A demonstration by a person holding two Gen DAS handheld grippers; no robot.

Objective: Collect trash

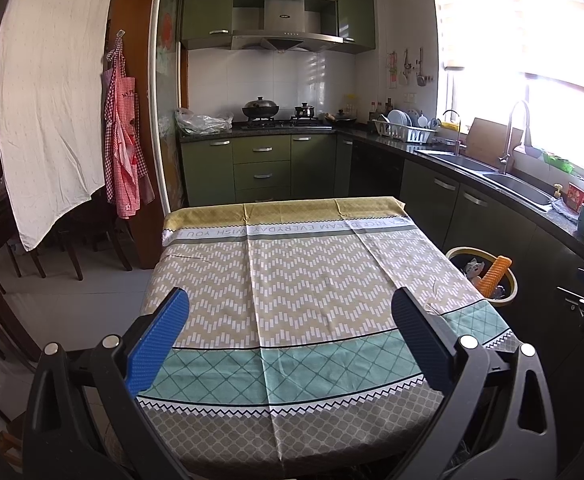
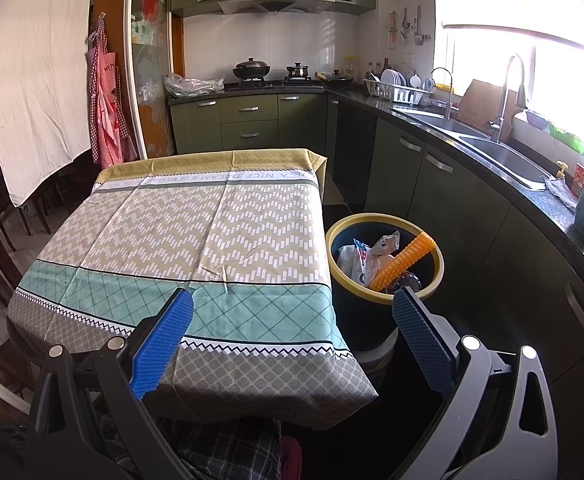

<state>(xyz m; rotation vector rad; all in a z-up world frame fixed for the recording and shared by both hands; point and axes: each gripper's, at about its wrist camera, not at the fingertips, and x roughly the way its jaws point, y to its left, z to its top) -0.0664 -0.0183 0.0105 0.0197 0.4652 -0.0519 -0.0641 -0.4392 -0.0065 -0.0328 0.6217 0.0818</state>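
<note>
A dark bin with a yellow rim [image 2: 383, 294] stands on the floor right of the table. It holds an orange ribbed roll [image 2: 401, 262], crumpled wrappers [image 2: 367, 258] and other trash. In the left wrist view the bin [image 1: 509, 298] shows past the table's right edge. A small white stick [image 2: 225, 277] lies on the patterned tablecloth [image 2: 212, 224]. My left gripper [image 1: 290, 312] is open and empty above the table's near end [image 1: 292, 280]. My right gripper [image 2: 292, 314] is open and empty over the table's near right corner, beside the bin.
A dark counter with a sink [image 2: 499, 152] and green cabinets [image 2: 443, 184] runs along the right. A stove with pots [image 2: 276, 72] stands at the back. A white sheet [image 2: 36, 80] and chairs [image 1: 72, 240] are at the left.
</note>
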